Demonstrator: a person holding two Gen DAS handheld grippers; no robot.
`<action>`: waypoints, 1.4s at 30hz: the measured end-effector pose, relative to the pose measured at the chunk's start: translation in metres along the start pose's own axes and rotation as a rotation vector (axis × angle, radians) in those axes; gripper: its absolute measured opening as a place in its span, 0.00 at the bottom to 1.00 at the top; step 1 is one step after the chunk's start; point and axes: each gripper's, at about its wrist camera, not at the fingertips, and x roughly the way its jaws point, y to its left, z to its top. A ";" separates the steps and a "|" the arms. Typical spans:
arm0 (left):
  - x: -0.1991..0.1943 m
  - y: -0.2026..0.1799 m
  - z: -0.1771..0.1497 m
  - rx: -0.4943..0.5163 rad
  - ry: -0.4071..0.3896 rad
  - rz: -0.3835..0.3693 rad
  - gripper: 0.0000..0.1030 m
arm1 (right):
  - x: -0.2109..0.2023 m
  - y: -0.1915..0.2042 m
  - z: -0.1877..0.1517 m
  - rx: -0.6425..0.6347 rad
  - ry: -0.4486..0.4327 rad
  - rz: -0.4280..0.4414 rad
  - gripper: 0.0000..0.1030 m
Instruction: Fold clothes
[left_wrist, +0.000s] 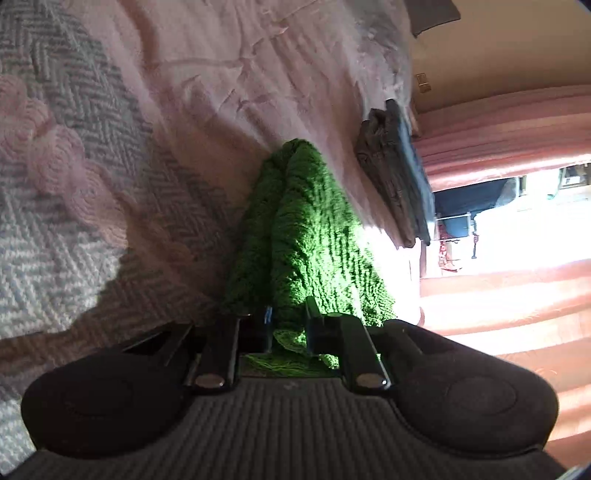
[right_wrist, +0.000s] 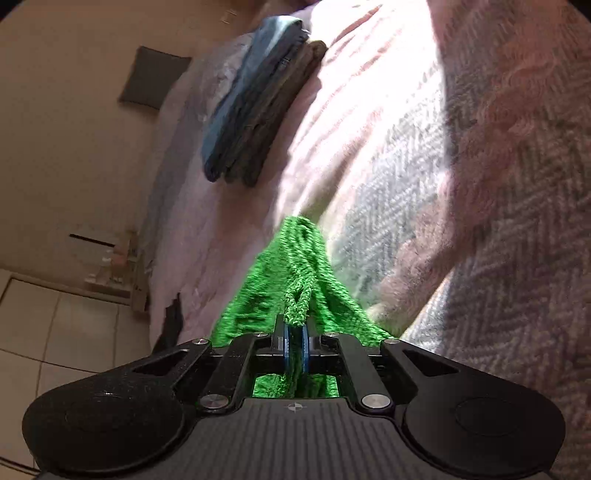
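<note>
Both grips on green knit garment (left_wrist: 310, 236): left hand-held gripper (left_wrist: 288, 321) clamps a thick fold, right hand-held gripper (right_wrist: 295, 332) pinches an edge; garment's lower part hidden behind grippers.

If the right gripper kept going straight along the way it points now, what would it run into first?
The right gripper is already shut on the green knitted garment, which stretches ahead of it. Past that, probably the pink bedspread; the folded dark clothes lie off to the left, though depth is unclear.

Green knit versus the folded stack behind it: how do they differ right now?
The green knit is bright and bunched, pinched by both the left gripper and the right gripper; the folded stack is dark grey-blue, flat, untouched. Both lie on the pink bedspread.
</note>
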 end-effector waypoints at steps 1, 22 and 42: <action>0.000 0.002 -0.003 0.005 0.001 0.010 0.12 | -0.007 -0.001 -0.001 0.007 -0.006 0.026 0.04; -0.007 0.015 -0.042 -0.290 -0.028 -0.011 0.39 | -0.006 -0.024 -0.018 0.120 -0.006 -0.078 0.40; 0.012 0.012 -0.053 -0.447 -0.045 -0.080 0.24 | 0.008 -0.022 -0.008 0.104 0.038 -0.045 0.22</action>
